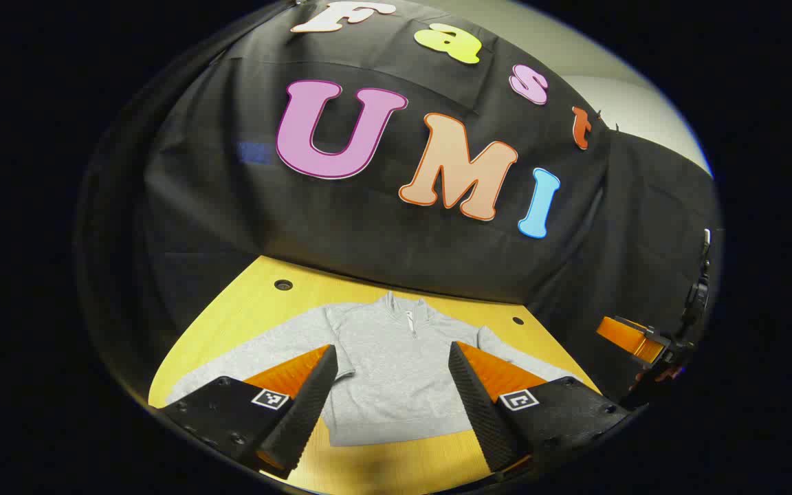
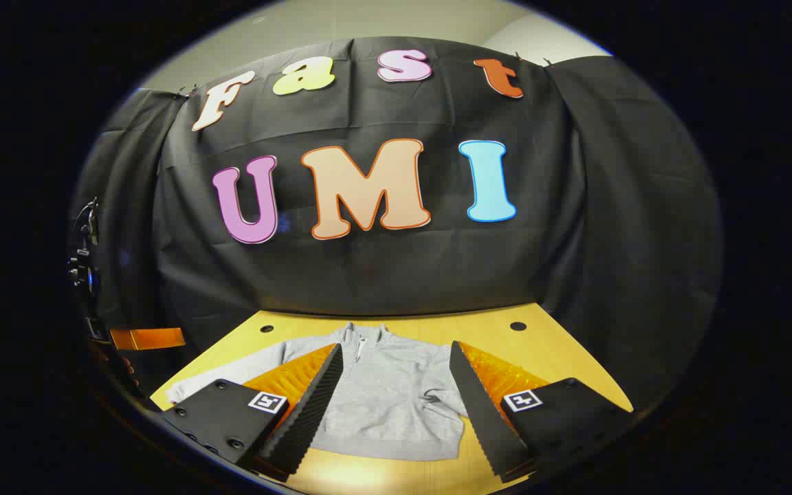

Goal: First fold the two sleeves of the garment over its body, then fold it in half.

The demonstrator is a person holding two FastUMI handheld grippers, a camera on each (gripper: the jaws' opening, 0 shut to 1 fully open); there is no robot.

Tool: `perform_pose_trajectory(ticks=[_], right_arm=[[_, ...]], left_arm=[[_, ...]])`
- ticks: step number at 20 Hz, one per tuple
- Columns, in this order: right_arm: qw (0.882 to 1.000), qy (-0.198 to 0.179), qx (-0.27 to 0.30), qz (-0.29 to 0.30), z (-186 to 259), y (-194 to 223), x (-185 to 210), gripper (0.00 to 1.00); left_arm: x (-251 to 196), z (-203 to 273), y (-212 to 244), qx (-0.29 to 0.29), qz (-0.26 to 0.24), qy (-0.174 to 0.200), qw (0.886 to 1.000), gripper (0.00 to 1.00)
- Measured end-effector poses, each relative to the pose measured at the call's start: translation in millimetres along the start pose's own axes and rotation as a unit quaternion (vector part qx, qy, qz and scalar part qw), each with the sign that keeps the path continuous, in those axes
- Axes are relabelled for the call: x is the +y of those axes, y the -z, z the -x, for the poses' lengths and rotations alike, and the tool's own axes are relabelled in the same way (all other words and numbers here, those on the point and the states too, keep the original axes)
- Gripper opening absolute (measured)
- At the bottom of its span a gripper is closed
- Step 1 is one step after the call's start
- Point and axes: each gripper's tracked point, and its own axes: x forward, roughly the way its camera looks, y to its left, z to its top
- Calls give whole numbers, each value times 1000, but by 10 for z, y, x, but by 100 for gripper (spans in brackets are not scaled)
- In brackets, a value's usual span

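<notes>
Sweatshirt [image 1: 389,371] lies flat on the yellow bench [image 1: 245,309], face up, collar toward the wall — both sleeves spread out to the sides. My left gripper [image 1: 392,385] and right gripper [image 2: 392,392] hover above it, jaws wide, holding nothing.

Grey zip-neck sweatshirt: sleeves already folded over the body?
No, the grey zip-neck sweatshirt lies flat on the yellow wooden table, both sleeves spread outward.

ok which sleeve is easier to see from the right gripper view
The sleeve on that view's left, spread flat on the table. The other sleeve is mostly hidden there behind a finger of the right gripper.
</notes>
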Motion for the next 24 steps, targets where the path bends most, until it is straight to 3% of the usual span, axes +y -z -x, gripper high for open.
perform_pose_trajectory(ticks=[7,13,17,18,24], right_arm=[[999,33,6,-7,-10,60,-394,98],[999,36,13,-8,10,104,-671,97],[997,66,30,-5,59,196,-1219,94],[996,79,38,-4,76,239,-1392,98],[987,139,83,5,142,629,-2392,98]], left_arm=[[-53,7,28,2,2,-10,1000,95],[-61,19,81,6,7,-20,1000,95],[-32,24,88,4,12,-28,1000,95],[-8,25,82,4,12,-33,999,95],[104,35,88,5,19,-59,998,95]])
